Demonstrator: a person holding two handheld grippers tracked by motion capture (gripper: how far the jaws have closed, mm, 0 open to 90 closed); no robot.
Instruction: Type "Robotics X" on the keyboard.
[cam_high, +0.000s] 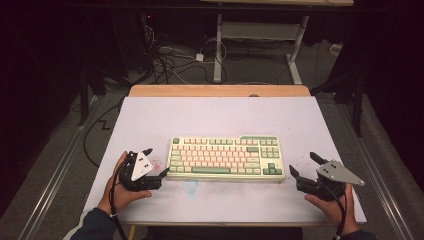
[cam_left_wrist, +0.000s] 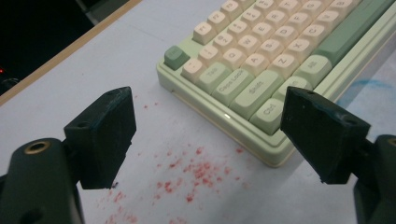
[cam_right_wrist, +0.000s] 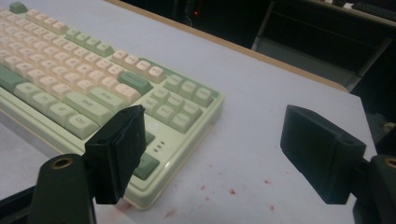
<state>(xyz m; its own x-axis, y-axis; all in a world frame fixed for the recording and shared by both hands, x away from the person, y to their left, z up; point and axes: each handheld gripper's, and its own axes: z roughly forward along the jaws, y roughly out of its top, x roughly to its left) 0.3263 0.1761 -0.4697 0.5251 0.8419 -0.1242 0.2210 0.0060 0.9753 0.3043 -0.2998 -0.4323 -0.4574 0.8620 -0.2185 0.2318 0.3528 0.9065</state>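
Keyboard: the pale green plastic keyboard with cream and green keys (cam_high: 226, 158) lies flat near the middle of the table, a little toward the person's side, its long side parallel to the front edge.
Table: the table with a light grey cover and a wooden strip at the far edge (cam_high: 210, 115) has much free surface behind the keyboard and a narrower free band in front of it.
Left gripper: the black left gripper (cam_high: 156, 162) is held in the left hand (cam_high: 120, 192) just beside the keyboard's left end; its fingers stand wide apart and hold nothing.
Right gripper: the black right gripper (cam_high: 303, 165) is held in the right hand (cam_high: 334, 205) near the keyboard's right end, with a small gap to it; its fingers are also wide apart and empty.
Left gripper view: it shows the keyboard's near left corner (cam_left_wrist: 271, 154) between the fingers, and red specks (cam_left_wrist: 196, 170) on the cover.
Right gripper view: it shows the keyboard's right end with the arrow keys (cam_right_wrist: 177, 114), partly behind one finger, and open table toward the right edge.
High view: it alone shows a faint blue mark (cam_high: 190, 186) in front of the keyboard.
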